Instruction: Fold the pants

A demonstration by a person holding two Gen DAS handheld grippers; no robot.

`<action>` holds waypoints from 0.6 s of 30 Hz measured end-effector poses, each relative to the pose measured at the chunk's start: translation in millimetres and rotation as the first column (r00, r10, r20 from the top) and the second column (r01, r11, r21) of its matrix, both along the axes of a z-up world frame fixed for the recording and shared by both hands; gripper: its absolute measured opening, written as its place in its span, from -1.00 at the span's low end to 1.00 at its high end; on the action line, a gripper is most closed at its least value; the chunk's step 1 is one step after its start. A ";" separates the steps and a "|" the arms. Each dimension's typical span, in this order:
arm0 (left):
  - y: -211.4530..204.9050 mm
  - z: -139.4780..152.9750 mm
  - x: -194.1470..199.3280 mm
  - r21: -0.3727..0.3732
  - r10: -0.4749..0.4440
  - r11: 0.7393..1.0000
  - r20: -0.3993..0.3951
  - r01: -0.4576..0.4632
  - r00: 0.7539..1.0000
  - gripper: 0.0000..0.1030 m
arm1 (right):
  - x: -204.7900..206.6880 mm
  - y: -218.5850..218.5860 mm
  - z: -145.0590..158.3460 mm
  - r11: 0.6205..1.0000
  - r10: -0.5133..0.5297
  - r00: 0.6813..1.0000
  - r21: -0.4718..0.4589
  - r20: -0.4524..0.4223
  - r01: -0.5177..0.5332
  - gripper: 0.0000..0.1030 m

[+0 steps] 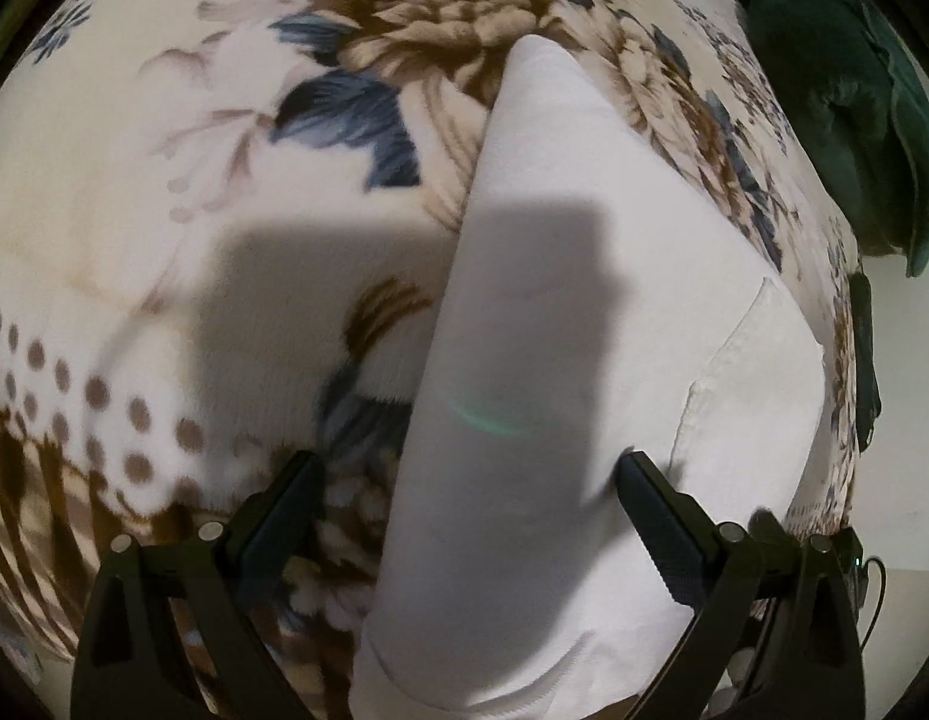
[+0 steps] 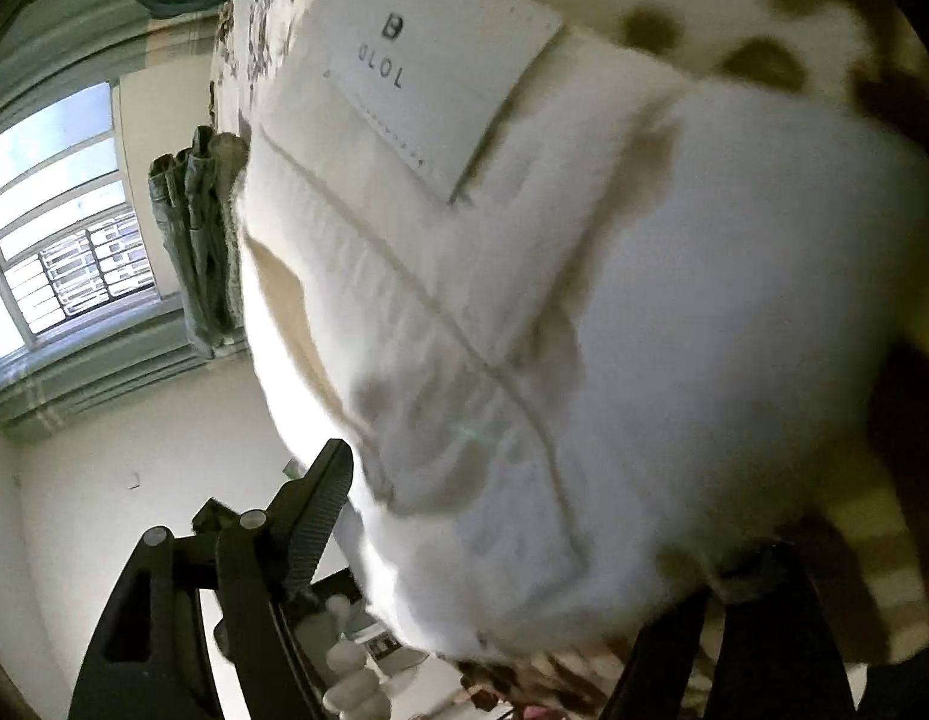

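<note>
Left wrist view: left gripper jaws spread wide, straddling white pants lying center-right on floral blanket.
Right wrist view: right gripper open, pants filling the frame between its fingers; window at left.
</note>
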State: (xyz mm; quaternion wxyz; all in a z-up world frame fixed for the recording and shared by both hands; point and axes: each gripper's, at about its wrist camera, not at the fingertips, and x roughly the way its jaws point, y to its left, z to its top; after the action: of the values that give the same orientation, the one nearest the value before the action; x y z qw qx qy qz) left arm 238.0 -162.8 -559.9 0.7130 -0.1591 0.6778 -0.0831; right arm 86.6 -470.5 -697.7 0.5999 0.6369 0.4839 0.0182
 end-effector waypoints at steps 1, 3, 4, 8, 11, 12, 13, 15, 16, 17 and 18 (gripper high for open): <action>-0.3 -1.1 0.9 -0.004 -0.004 1.000 -0.002 0.004 1.000 0.96 | 3.1 1.8 -1.4 1.000 0.002 1.000 -0.007 0.004 -0.002 0.62; 1.3 -2.7 2.0 -0.016 -0.008 1.000 -0.005 0.008 1.000 0.96 | 9.9 2.5 -1.6 1.000 0.011 1.000 -0.019 0.009 -0.011 0.73; 1.5 -3.6 3.0 -0.022 -0.011 1.000 -0.006 0.011 1.000 0.96 | 10.5 2.0 -0.4 1.000 0.011 1.000 -0.014 0.004 -0.011 0.73; 8.3 -6.1 6.1 -0.070 -0.008 0.997 -0.008 0.007 1.000 0.96 | 13.5 -10.7 26.1 0.999 -0.012 0.993 0.039 0.119 0.008 0.73; 8.1 -8.1 8.8 -0.091 -0.020 0.996 0.004 0.020 1.000 0.93 | 25.4 -9.6 27.4 0.998 0.044 0.991 -0.049 0.123 -0.038 0.73; 7.1 -6.8 8.9 -0.100 -0.027 0.995 0.023 0.029 0.999 0.92 | 29.2 -9.1 16.4 0.997 0.058 0.994 -0.052 0.094 -0.054 0.67; 7.4 -4.5 8.1 -0.105 -0.029 0.994 0.042 0.033 0.999 0.81 | 30.5 -9.5 8.8 0.997 0.061 0.996 -0.051 0.072 -0.057 0.56; 5.0 4.0 6.1 -0.156 -0.038 0.986 0.097 0.053 0.995 0.04 | 29.8 -9.3 7.3 0.996 0.066 0.996 -0.067 0.065 -0.062 0.43; 2.7 7.3 5.4 -0.149 -0.048 0.987 0.107 0.064 0.993 -0.13 | 26.5 -9.4 10.8 0.993 0.080 0.995 -0.090 0.060 -0.074 0.23; 0.0 13.0 2.8 -0.145 -0.063 0.986 0.127 0.082 0.990 -0.24 | 25.3 -7.8 17.7 0.989 0.096 0.993 -0.115 0.065 -0.088 0.16; -0.3 16.9 0.7 -0.148 -0.064 0.985 0.140 0.085 0.988 -0.45 | 26.6 -5.7 23.3 0.987 0.103 0.992 -0.132 0.067 -0.093 0.07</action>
State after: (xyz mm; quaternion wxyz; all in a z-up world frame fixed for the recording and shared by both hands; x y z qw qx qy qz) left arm 238.7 -163.1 -543.0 0.7392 -0.1818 0.6252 -0.1723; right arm 113.2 -476.1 -674.4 0.6553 0.5714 0.4925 0.0399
